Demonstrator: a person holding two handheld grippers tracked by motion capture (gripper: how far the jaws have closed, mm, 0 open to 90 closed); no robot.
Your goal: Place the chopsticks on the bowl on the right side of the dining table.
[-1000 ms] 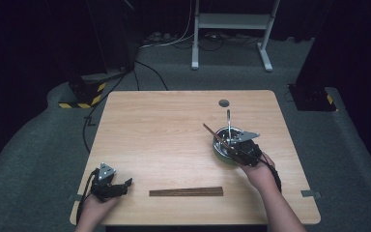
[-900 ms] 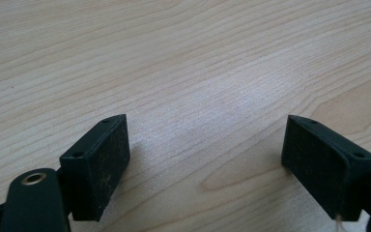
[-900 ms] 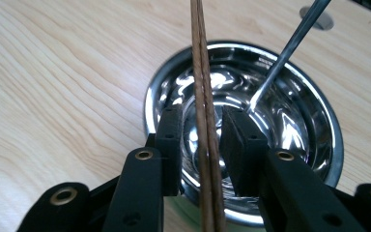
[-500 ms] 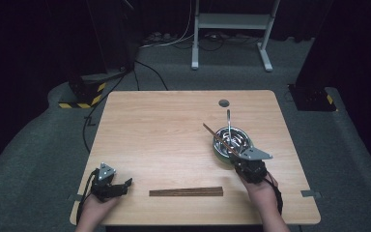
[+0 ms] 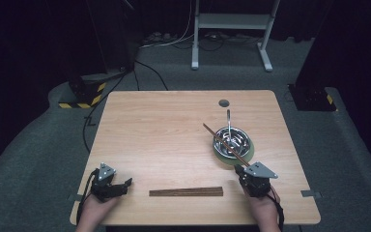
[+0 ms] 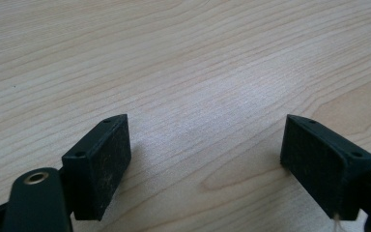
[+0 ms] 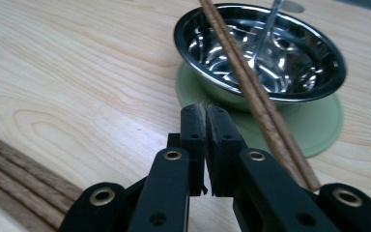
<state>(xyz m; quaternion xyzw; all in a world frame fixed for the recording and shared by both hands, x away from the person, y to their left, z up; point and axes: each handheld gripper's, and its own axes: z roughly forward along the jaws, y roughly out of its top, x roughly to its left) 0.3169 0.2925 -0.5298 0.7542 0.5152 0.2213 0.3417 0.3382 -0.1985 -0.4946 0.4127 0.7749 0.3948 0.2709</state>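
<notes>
Chopsticks (image 7: 251, 82) are lying loosely across the bowl (image 7: 314, 58), risking a knock from the empty, pressed-together right gripper (image 7: 205, 110) sitting just beside them.

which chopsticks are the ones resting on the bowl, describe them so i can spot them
Start at the wooden table and go to its right half, where a shiny metal bowl sits on a green mat. The pair of chopsticks lies slanted across the bowl's rim, beside a metal utensil standing in it. The other chopsticks lie flat on the table near the front edge.
</notes>
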